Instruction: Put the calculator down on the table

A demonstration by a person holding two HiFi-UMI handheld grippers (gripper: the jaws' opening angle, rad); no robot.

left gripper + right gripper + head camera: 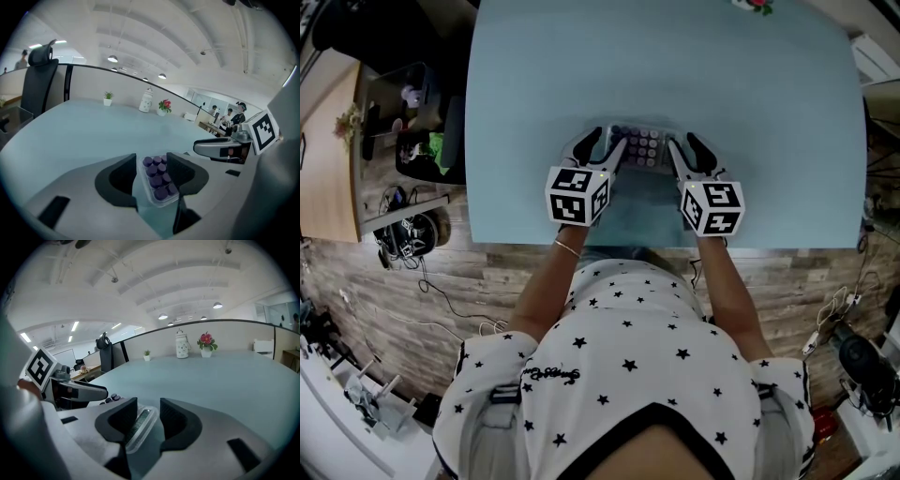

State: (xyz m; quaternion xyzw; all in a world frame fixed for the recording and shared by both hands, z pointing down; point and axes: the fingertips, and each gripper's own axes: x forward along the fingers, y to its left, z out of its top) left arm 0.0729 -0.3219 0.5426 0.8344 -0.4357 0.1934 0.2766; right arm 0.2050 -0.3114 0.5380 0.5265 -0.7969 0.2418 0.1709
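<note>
A small clear-cased calculator (643, 148) with purple keys is held between my two grippers over the light blue table (581, 66), near its front edge. My left gripper (609, 141) is shut on its key end; in the left gripper view the calculator (158, 180) sits pinched between the dark pads of the left gripper (152, 171). My right gripper (682, 142) is shut on the display end; the right gripper view shows the calculator (138, 423) edge-on between the jaws of the right gripper (144, 416). Whether it touches the table I cannot tell.
At the table's far edge stand a white jug (146, 101), a pot of red flowers (164, 105) and a small green plant (108, 97). A dark chair (40, 79) stands by the table's left side. Cables and clutter (408, 230) lie on the floor at left.
</note>
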